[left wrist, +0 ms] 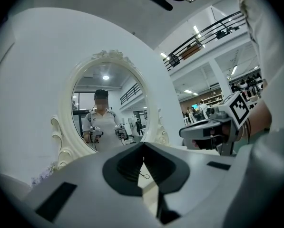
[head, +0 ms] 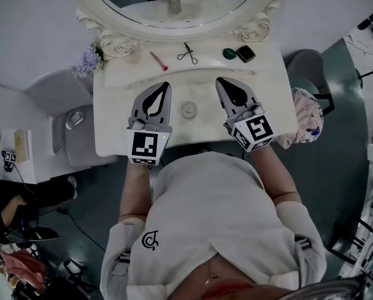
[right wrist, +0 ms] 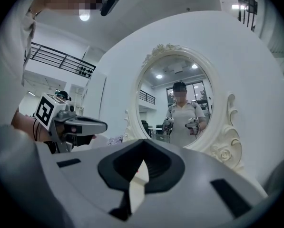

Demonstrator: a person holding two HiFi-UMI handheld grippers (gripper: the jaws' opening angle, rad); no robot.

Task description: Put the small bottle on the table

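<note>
Both grippers hover over the tabletop [head: 192,136], and neither is carrying anything. The left gripper [head: 167,86] has its fingers [left wrist: 125,167] pressed together on nothing. The right gripper [head: 219,82] matches it, fingers [right wrist: 156,167] closed and empty.

The small bottle [head: 188,110] is already standing upright about the middle of the tabletop. It sits between the two grippers and touches neither. Only the head view shows it, from straight above, as a pale round top. Neither gripper view catches it.

It looks small and light, probably smooth plastic or glass, so I'd expect it to be stiff but slippery. Being narrow, it could tip at a sideways nudge. If it needs lifting, either gripper must first open its fingers. The best hold would be across the round body from opposite sides, below the cap, squeezed gently and squarely so it doesn't slip out. At the back edge, the eyelash curler [head: 187,53] lies well clear.
</note>
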